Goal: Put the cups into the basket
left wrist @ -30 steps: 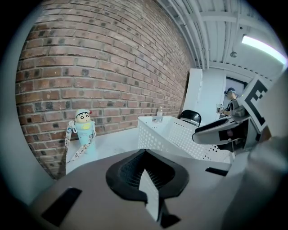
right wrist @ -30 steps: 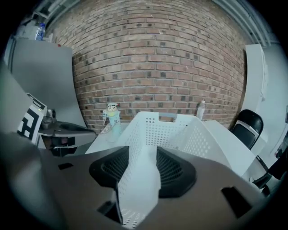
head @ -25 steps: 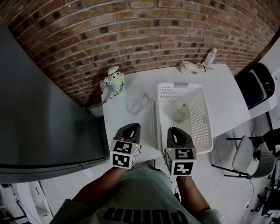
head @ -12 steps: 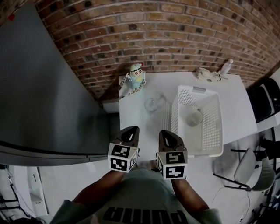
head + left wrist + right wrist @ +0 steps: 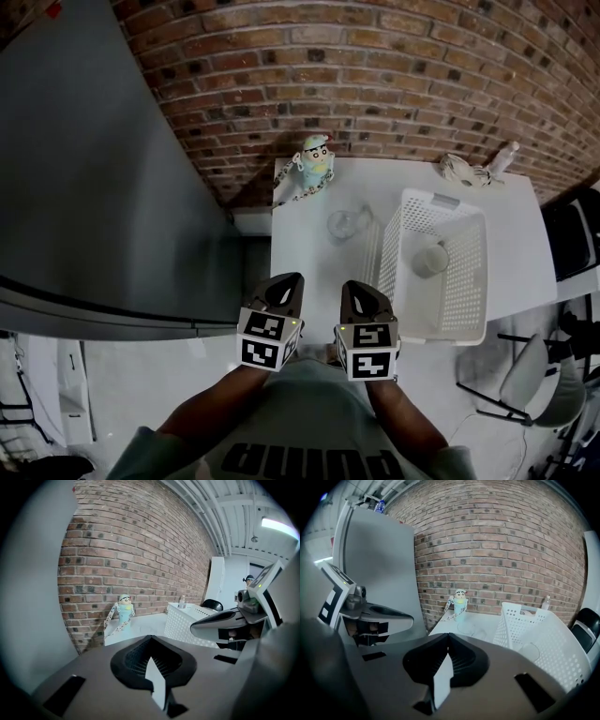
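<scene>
A clear glass cup (image 5: pixel 345 223) stands on the white table (image 5: pixel 305 253), just left of the white perforated basket (image 5: pixel 464 309). A second cup (image 5: pixel 430 258) sits inside the basket. Both grippers hover side by side at the table's near edge, short of the cups. My left gripper (image 5: pixel 292 279) is shut and holds nothing; its jaws meet in the left gripper view (image 5: pixel 151 638). Beside it, the right gripper (image 5: pixel 349 285) is shut and empty too (image 5: pixel 448 634). The right gripper view shows the table cup (image 5: pixel 466 627) and the basket (image 5: pixel 543 630) ahead.
A cartoon-figure bottle (image 5: pixel 316 161) with a strap stands at the table's back left against the brick wall (image 5: pixel 375 75). A rope bundle (image 5: pixel 459 169) and a small bottle (image 5: pixel 506 155) lie at the back right. A grey cabinet (image 5: pixel 84 187) fills the left; chairs (image 5: pixel 539 366) stand to the right.
Both grippers have drawn back from over the table and basket to the near edge. The right gripper has closed in on the left one. The cups have not moved.
</scene>
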A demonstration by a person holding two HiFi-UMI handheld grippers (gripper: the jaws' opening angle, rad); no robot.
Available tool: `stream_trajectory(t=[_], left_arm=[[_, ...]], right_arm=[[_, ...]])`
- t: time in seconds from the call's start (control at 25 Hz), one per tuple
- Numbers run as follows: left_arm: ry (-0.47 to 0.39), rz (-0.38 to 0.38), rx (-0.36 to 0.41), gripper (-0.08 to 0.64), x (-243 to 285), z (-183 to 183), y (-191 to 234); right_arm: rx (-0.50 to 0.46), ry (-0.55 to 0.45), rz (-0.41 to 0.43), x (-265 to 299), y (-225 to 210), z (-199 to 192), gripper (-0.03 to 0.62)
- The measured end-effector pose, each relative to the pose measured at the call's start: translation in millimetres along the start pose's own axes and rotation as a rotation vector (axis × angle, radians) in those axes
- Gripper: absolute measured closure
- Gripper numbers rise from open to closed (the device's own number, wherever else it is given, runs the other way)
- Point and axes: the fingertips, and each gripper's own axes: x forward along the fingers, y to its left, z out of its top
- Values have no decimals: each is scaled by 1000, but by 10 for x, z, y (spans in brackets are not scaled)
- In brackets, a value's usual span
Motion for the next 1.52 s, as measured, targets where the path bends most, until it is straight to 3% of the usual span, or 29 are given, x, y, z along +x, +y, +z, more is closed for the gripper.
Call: stream_trajectory(t=[0.44, 1.12, 1.2, 1.28, 1.36, 1.52], left_arm=[[0, 30, 1, 555, 50, 39, 64], [44, 37, -6, 554, 521, 69, 390], [45, 40, -5, 554, 603, 79, 452], [46, 41, -8, 554, 678, 96, 506], [54, 43, -11, 554, 740, 108, 558], [56, 43, -15, 554, 876, 133, 653]], right_arm=[[-21, 26, -15, 160, -92, -70, 578], [-32, 47, -86, 884, -234, 214, 574], [-20, 72, -88, 976, -256, 186, 547], [1, 110, -90, 1074, -293, 128, 432], [20, 144, -86, 1183, -323, 72, 375], [39, 187, -110, 1408, -477, -8, 339]])
